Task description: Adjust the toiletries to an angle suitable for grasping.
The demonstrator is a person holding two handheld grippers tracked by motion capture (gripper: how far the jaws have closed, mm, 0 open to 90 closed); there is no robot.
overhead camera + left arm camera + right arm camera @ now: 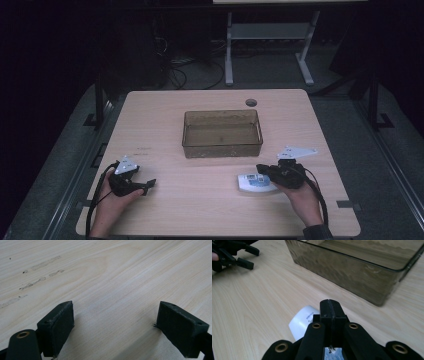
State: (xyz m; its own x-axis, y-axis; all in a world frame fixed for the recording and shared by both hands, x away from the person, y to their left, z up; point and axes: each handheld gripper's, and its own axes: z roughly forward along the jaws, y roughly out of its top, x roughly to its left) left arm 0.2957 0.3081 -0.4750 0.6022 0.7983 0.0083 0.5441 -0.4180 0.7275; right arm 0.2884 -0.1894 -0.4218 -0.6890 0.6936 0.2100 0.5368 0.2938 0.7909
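Observation:
A small white packet with blue print (251, 183) lies flat on the table at the near right. My right gripper (261, 170) points left just over its far edge, jaws pressed together. In the right gripper view the shut jaws (329, 307) cover part of the white packet (302, 320); whether they pinch it cannot be made out. My left gripper (148, 186) rests at the near left and is open. In its own view the left gripper (115, 325) has only bare wood between its pads.
A clear brownish plastic bin (222, 113) stands in the middle of the wooden table (165, 110), close beyond the right gripper, and its wall (352, 272) rises just ahead. The left gripper (242, 257) is far off at the upper left. A cable hole (251, 102) sits near the far edge.

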